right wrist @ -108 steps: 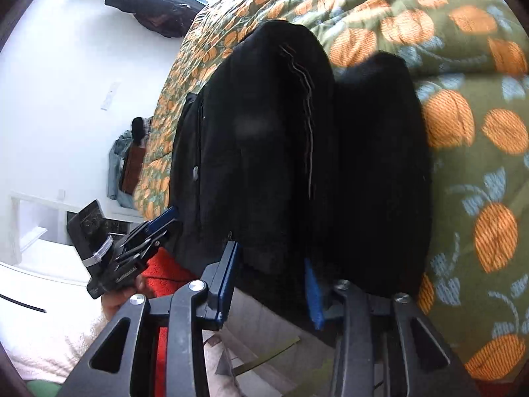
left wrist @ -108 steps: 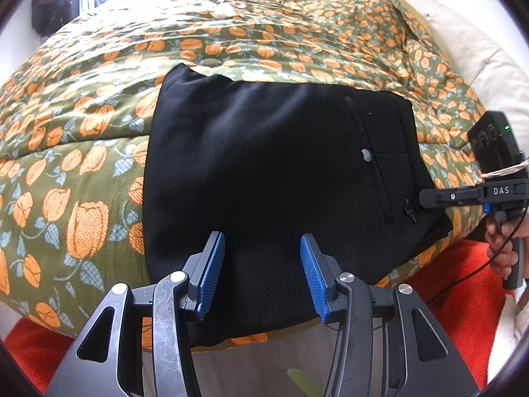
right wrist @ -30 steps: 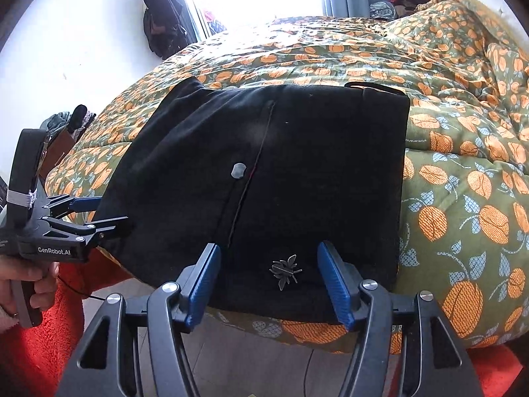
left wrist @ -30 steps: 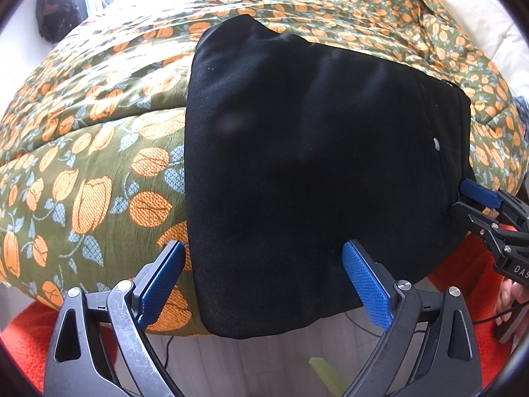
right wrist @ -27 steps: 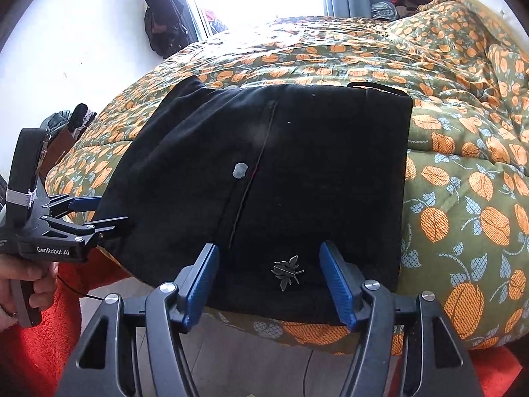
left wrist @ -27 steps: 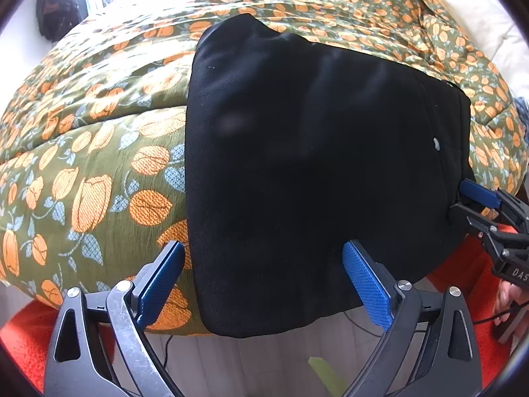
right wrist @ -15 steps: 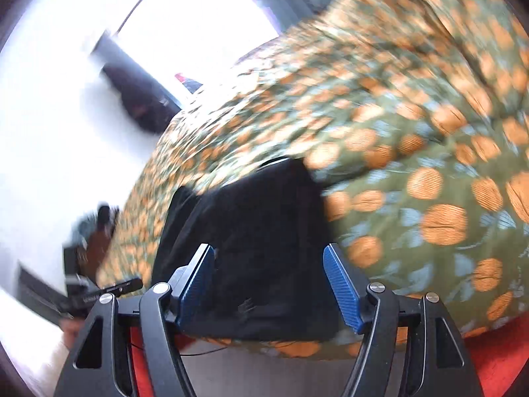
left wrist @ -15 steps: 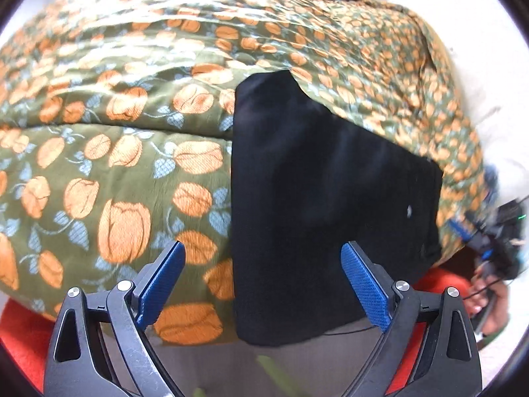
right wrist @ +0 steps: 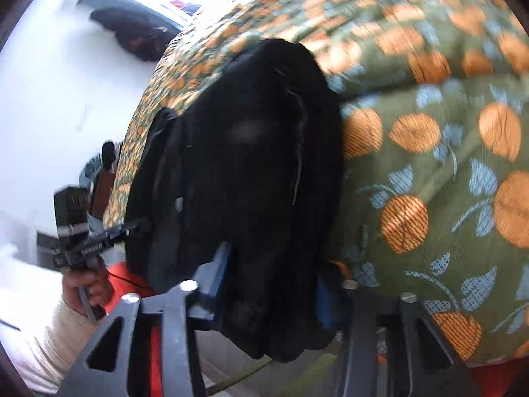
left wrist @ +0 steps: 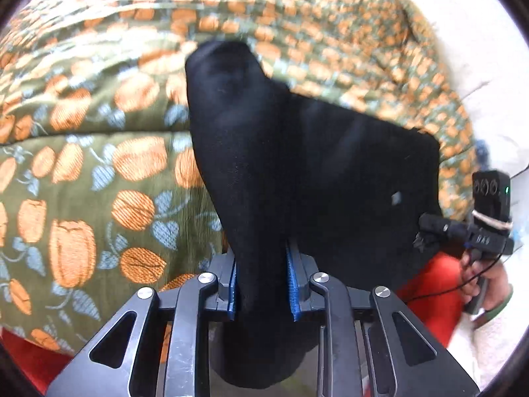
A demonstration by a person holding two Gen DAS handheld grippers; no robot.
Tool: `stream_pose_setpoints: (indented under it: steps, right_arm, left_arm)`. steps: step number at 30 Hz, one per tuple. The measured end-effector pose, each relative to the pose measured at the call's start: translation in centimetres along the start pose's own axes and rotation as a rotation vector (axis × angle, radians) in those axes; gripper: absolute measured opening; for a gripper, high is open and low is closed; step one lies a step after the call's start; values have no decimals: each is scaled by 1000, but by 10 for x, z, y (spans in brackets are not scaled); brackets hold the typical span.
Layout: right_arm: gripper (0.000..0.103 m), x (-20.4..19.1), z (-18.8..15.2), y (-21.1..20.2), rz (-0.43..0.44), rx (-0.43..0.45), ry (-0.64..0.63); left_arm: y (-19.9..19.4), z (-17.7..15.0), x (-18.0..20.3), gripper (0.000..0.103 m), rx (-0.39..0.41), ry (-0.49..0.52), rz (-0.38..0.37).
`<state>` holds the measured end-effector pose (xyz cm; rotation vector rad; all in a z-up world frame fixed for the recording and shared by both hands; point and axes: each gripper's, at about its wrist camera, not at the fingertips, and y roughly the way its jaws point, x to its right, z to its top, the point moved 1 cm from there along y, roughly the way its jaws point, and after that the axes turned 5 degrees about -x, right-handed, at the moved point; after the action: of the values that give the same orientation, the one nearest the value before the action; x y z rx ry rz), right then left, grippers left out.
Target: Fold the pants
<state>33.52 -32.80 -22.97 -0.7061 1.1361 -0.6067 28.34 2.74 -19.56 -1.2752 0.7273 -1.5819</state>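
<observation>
Here, your left claw (left wrist: 261,284) and right claw (right wrist: 269,284) are closing, each pinching the black pants' (left wrist: 314,172) near edge on the bed (left wrist: 99,165), ready to fold.

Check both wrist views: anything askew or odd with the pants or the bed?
Nothing damaged or spilled. The black pants lie bunched, not flat, on the floral comforter, their near edge hanging off the bed. The left gripper and right gripper are closing with pinched-up folds between their jaws. Both views are motion-blurred.
</observation>
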Motion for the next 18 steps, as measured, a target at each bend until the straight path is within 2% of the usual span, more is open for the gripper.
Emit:
stream_pose_setpoints:
  steps: [4,7,11,13,14,15,16,17,18]
  right_arm:
    - [31,-47,18,-24,7,62,-108]
    - [30,-82,54,-37,38,129,-171]
    - [30,-110,108,-37,28,203,-216]
    - [33,-107,140,-35,27,237,-202]
    - [35,-104,160,-30,-6,243,-185]
    - [44,-99,168,-23,-52,238,-167]
    - [57,-94,174,-17,-113,227,-149]
    - [62,-86,176,-12,-208,219,-133]
    - [63,-83,174,-10,-256,216,-133]
  left_arm:
    - [-41,22,11,21,102,19,-66]
    - [-70,52,17,21,195,49,-49]
    - [-98,105,10,22,317,93,37]
    - [-95,128,3,27,336,111,120]
    - [-88,137,-2,34,334,116,190]
    - [-82,137,-6,41,330,116,250]
    - [-74,135,-10,43,321,120,305]
    - [-67,130,-12,48,315,131,345]
    - [-64,119,-12,58,316,142,368]
